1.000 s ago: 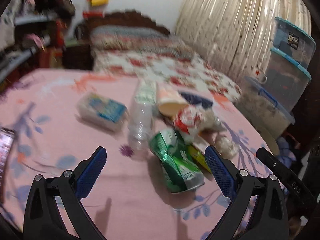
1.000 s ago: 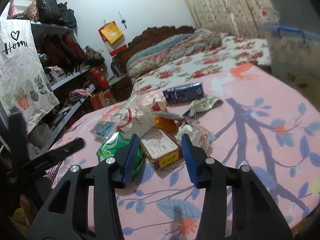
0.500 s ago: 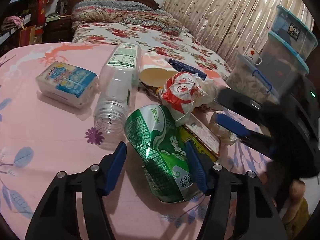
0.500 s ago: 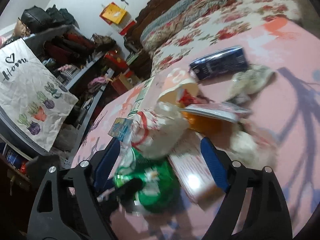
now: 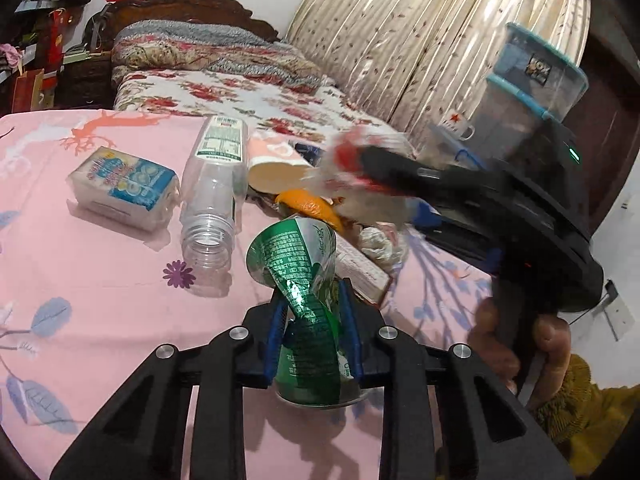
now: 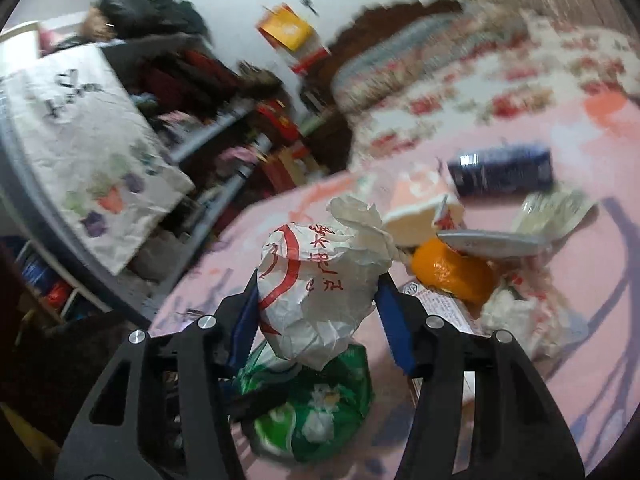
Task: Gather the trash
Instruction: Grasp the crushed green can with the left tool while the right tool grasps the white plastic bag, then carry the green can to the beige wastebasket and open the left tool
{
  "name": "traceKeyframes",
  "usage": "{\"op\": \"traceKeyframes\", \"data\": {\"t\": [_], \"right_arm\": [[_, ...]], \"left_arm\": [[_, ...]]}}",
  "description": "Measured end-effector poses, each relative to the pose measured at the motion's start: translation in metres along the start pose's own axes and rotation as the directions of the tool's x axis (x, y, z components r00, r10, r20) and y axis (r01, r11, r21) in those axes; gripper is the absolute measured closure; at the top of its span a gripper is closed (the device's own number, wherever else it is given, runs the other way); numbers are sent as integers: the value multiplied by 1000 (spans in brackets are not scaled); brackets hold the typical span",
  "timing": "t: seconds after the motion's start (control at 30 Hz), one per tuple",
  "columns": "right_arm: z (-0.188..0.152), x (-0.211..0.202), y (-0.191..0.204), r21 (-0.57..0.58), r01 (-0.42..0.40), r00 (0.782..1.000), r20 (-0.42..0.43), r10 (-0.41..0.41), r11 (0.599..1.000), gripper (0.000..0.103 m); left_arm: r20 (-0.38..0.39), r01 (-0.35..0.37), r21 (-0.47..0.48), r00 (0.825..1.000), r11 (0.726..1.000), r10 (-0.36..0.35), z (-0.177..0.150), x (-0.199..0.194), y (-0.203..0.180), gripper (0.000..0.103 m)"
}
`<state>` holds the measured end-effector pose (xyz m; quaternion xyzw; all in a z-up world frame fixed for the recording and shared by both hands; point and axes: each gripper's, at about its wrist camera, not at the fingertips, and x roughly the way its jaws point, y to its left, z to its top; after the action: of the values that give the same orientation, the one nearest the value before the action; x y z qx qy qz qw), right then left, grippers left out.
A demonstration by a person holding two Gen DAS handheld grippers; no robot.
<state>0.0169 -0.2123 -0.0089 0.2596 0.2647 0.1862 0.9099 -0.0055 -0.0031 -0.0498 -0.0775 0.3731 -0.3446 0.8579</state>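
Left gripper [image 5: 313, 322]: its jaws are closing on the crushed green can [image 5: 310, 280], pinched at its creased waist, with the blue pads [image 5: 275, 332] pressed against both sides. The can sits near the front edge of the table [image 5: 100, 280], which is draped in a pink floral cloth. Right gripper [image 6: 318, 322]: its jaws are closing around a crumpled white paper wrapper with red print [image 6: 320, 284], both pads touching its sides; in the left wrist view this gripper [image 5: 384, 184] is blurred and reaches in from the right, a hand [image 5: 516, 344] on its grip. Remaining litter clusters at the middle of the table: an uncapped clear plastic bottle [image 5: 212, 196] lying on its side, a tipped paper cup [image 5: 272, 160], orange peel [image 5: 312, 208], a flat printed box [image 5: 360, 268], crumpled tissue [image 5: 376, 240] and a dark blue packet [image 6: 504, 172] toward the far edge. A pack of tissues [image 5: 124, 188] lies apart to the left. Open cloth extends along the left and front edges. A bed [image 5: 240, 96] lies beyond the far edge; stacked plastic bins [image 5: 532, 92] stand past the right edge.
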Motion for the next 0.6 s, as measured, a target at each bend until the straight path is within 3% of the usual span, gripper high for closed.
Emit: {"op": "traceKeyframes", "data": {"t": [0.13,0.3,0.37,0.43,0.47,0.57,0.6], "right_arm": [[-10,-40,1,-31,-10,998,65,12,999,46],[-30,-79,-14,-33,109,988,114,-104,994,46],[-38,-93,-25,-15,173,977,129,-169,985,46],[-42,-101,-34,11,206,969,134,-206,978,46],[-44,-106,-41,38,217,966,137,-220,976,46],[-48,-117,-56,95,237,957,147,-249,967,46],[-49,-120,-59,103,243,955,151,-256,965,46]], "left_arm": [[-3,-8,15,1000,1000,8,0,-5,-3,79],[-55,-66,50,996,997,69,-5,6,-15,78],[-68,-82,43,994,996,84,-5,11,-14,70],[-87,-86,33,992,996,89,-4,18,-14,46],[-94,-89,24,991,996,91,-4,21,-14,41],[-123,-85,9,989,996,85,-5,30,-11,45],[-140,-86,4,986,996,86,-6,34,-9,65]]}}
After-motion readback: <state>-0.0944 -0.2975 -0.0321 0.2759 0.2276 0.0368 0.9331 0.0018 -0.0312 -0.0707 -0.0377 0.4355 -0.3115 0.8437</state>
